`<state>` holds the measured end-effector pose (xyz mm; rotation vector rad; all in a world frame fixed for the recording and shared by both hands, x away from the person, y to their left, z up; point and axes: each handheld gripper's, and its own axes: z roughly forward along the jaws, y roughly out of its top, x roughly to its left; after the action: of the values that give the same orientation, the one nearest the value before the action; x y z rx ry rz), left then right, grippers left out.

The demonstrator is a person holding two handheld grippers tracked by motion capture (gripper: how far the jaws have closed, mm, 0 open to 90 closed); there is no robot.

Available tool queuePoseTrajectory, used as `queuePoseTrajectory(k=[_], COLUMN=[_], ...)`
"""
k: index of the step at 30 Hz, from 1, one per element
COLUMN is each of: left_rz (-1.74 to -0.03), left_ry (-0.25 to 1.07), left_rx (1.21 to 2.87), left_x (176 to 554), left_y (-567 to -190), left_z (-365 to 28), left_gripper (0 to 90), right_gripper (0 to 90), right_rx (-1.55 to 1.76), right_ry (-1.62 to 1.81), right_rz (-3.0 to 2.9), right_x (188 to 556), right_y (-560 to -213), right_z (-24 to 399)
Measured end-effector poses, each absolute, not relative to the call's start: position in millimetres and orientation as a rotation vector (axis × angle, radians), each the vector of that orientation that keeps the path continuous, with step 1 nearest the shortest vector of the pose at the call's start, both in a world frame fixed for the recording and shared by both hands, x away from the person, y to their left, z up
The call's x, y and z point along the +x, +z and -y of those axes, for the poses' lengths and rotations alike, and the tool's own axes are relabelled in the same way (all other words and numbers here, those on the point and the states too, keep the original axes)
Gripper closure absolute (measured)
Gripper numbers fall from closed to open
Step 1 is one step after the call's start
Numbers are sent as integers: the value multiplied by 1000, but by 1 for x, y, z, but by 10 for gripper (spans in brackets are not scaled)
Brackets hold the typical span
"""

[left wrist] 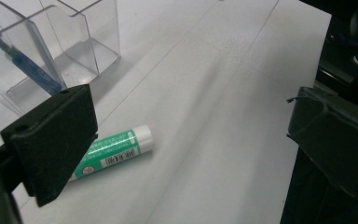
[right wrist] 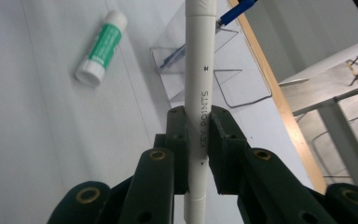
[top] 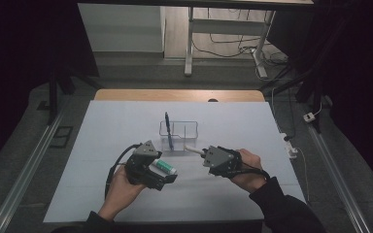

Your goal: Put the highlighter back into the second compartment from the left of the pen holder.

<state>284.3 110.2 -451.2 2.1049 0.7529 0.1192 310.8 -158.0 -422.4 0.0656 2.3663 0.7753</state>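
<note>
The right gripper (right wrist: pixel 199 140) is clamped on a white pen (right wrist: pixel 199 93), its pads pressed to either side of the barrel. The right gripper view shows the lettering "KEY POINTS" along that barrel; from the high view the pen (top: pixel 192 149) is only a pale stub poking from the gripper's (top: pixel 205 154) front toward the clear acrylic organizer (top: pixel 178 133) just beyond it. A blue pen (top: pixel 168 130) stands tilted in one of the organizer's compartments, probably the left one.

The left gripper (left wrist: pixel 186 135) has its jaws spread wide with nothing between them. Just beside its left jaw, partly hidden under it, a green-and-white glue stick (left wrist: pixel 116 151) lies flat on the white table cover (left wrist: pixel 223 93). In the high view the glue stick (top: pixel 165 167) lies just right of this gripper (top: pixel 162 177).
</note>
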Motion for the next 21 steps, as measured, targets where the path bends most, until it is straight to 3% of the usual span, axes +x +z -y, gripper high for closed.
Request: queuePoseTrajectory(k=[21], left_rz=[-794], left_ry=[111], left_rx=[2088], left_x=[268], left_y=[-459], left_z=[-130], left_gripper=[0], right_gripper=[786], right_rx=[470], right_ry=[1221], right_rz=[-2414], right_x=[358], right_y=[-406], right_z=[158])
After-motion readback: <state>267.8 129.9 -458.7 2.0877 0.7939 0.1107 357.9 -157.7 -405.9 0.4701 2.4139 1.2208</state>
